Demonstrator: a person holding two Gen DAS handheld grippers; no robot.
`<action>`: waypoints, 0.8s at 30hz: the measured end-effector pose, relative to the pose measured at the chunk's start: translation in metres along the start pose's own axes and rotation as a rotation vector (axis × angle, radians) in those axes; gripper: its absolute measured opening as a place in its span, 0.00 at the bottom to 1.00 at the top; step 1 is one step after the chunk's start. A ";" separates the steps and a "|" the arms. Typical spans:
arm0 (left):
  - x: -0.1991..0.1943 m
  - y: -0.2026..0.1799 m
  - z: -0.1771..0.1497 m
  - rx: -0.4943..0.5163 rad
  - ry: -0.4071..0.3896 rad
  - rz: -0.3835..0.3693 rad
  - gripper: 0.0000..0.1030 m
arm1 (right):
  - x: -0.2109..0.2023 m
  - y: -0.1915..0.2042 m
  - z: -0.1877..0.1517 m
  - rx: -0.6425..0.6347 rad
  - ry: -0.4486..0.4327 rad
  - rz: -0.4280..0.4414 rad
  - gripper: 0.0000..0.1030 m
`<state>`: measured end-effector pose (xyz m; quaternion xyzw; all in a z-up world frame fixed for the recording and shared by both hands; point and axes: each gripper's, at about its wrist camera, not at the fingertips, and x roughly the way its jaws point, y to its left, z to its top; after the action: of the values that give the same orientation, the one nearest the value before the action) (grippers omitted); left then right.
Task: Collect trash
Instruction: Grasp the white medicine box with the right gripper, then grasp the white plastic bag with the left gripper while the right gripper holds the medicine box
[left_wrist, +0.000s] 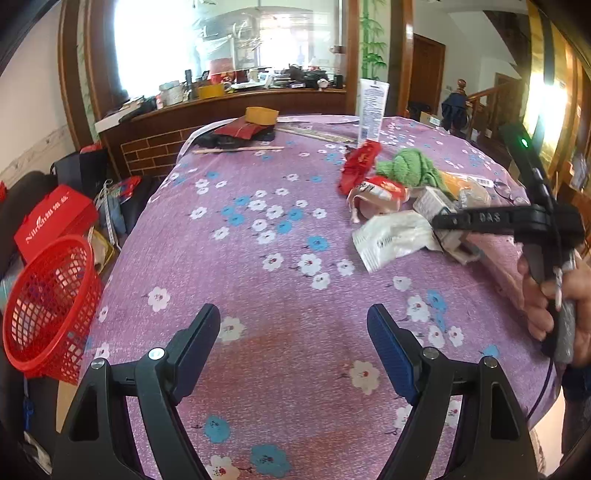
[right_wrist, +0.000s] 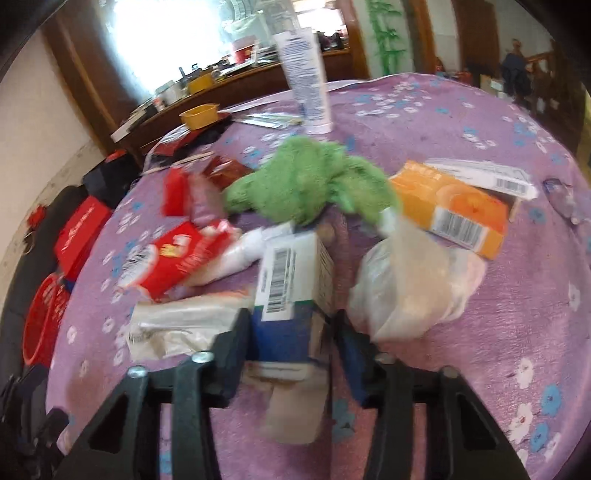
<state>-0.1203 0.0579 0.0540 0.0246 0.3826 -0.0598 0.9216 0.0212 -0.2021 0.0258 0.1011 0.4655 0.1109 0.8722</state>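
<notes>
Right gripper (right_wrist: 291, 343) jaws clenched on carton (right_wrist: 291, 284); left gripper (left_wrist: 293, 332) jaws released.

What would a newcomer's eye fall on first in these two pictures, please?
Probably the heap of trash on the purple flowered tablecloth: a green cloth, an orange box and red packets. Right in front, the right tongs grip a white and blue carton. At the table's left edge sits a red mesh basket, with the left tongs open and empty.

Home: floral tablecloth (left_wrist: 258, 258), wooden staircase (left_wrist: 487, 99)
</notes>
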 end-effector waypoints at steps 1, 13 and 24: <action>0.000 0.002 0.000 -0.010 0.002 0.000 0.78 | 0.000 0.003 -0.003 -0.003 0.007 0.011 0.36; 0.002 0.020 -0.004 -0.058 0.013 0.004 0.78 | -0.013 0.048 -0.029 -0.099 0.024 0.153 0.36; -0.007 0.033 -0.010 -0.105 0.014 -0.002 0.78 | -0.033 0.078 -0.041 -0.138 0.017 0.319 0.36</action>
<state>-0.1274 0.0923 0.0519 -0.0235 0.3918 -0.0405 0.9189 -0.0389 -0.1340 0.0513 0.1126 0.4423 0.2806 0.8444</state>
